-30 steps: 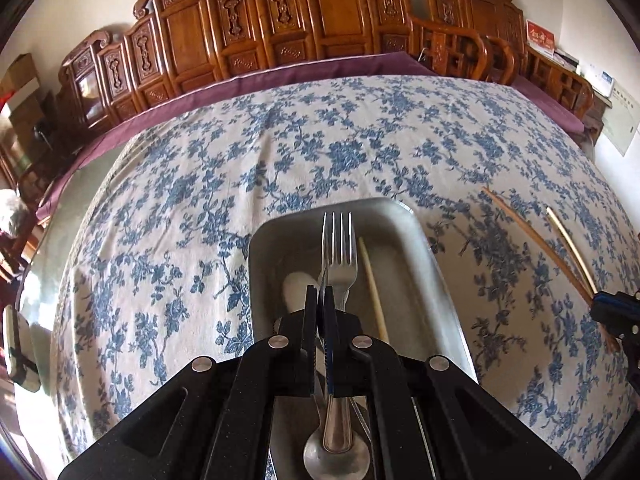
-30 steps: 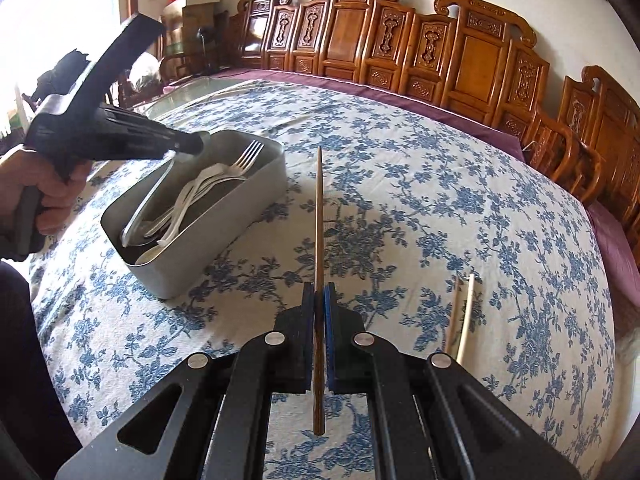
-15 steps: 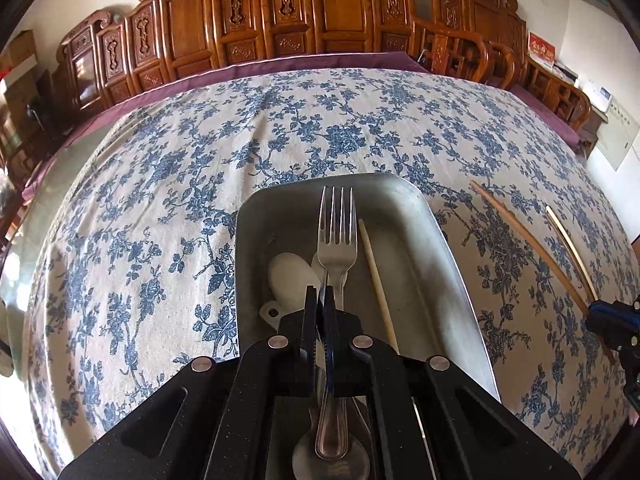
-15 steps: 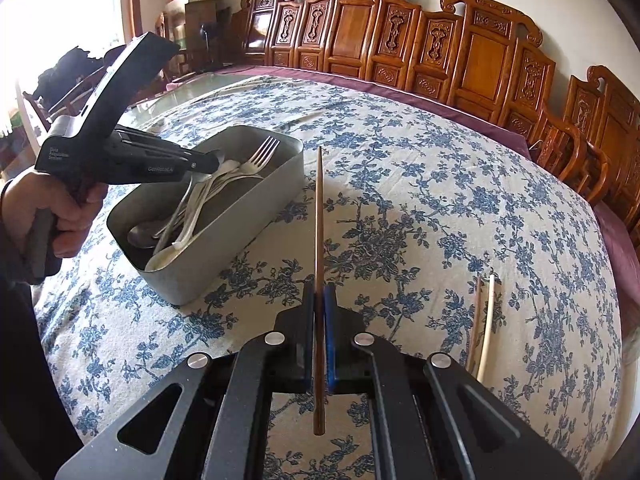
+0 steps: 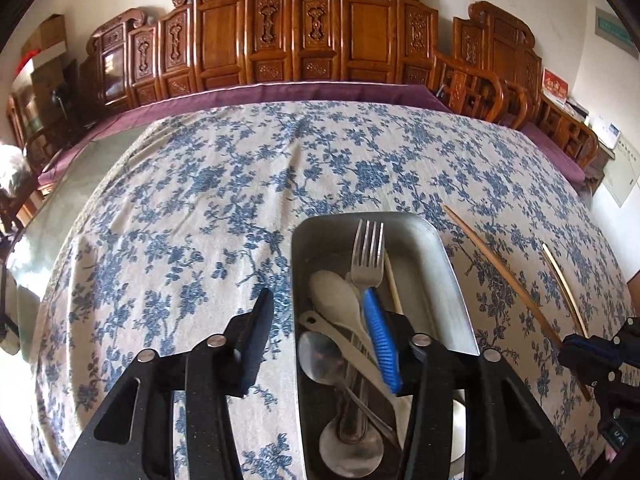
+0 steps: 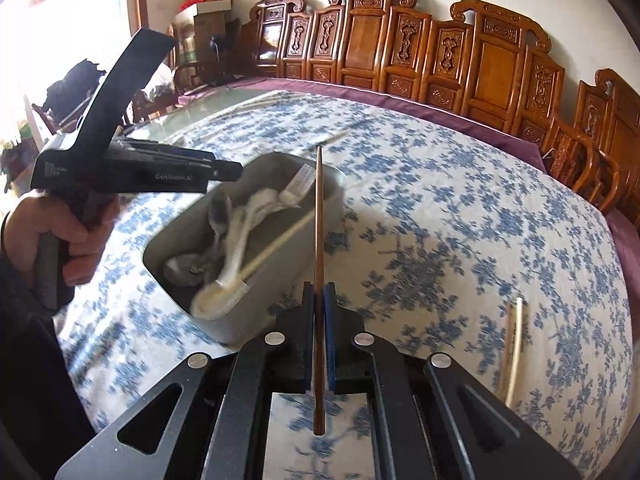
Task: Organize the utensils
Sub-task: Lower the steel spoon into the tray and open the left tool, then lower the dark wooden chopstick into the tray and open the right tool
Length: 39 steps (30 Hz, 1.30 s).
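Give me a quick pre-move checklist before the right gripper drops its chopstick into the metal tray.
1. Brown chopstick clamped in right gripper: ok.
2. Left gripper jaws opening, nothing between them: ok.
3. Fork released, lying in the metal tray: ok.
4. Left gripper clear of the tray: not ok, it hangs over the near end.
5. Room in the tray beside the pale chopstick: ok.
6. Chopsticks left on the tablecloth: at least one; exact count cannot tell.
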Each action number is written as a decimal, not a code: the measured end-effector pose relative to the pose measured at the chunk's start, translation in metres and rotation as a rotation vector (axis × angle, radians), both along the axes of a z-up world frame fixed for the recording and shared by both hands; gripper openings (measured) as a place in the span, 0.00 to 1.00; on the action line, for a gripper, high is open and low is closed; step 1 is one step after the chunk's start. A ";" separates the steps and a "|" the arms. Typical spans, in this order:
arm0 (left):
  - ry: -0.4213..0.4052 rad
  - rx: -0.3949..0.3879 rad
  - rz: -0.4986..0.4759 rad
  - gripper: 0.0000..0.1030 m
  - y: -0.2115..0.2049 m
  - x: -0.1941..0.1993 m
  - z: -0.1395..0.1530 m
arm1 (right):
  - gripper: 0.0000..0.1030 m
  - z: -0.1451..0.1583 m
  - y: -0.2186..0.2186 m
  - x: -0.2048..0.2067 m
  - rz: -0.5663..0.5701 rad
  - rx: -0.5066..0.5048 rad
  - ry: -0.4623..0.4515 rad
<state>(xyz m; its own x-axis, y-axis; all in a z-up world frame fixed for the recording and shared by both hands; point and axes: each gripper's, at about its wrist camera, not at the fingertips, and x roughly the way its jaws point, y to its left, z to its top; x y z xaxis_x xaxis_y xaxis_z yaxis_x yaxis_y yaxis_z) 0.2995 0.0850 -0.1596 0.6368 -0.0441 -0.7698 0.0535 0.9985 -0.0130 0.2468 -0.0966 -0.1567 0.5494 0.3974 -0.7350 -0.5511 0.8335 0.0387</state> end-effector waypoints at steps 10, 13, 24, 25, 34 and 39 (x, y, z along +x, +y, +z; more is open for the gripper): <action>-0.047 0.009 0.078 0.79 0.030 -0.015 0.014 | 0.06 0.007 0.040 0.008 0.003 0.058 0.028; -0.052 0.015 0.093 0.85 0.038 -0.018 0.016 | 0.06 0.004 0.052 0.012 0.005 0.061 0.042; -0.061 -0.010 0.128 0.86 0.060 -0.018 0.019 | 0.06 -0.017 0.078 0.031 -0.022 0.079 0.106; -0.060 -0.013 0.130 0.86 0.061 -0.018 0.019 | 0.06 -0.020 0.079 0.033 -0.029 0.077 0.115; -0.046 -0.028 0.137 0.86 0.068 -0.016 0.016 | 0.06 -0.044 0.083 0.044 -0.076 0.080 0.184; -0.047 -0.026 0.133 0.86 0.067 -0.016 0.016 | 0.06 -0.044 0.081 0.046 -0.059 0.140 0.208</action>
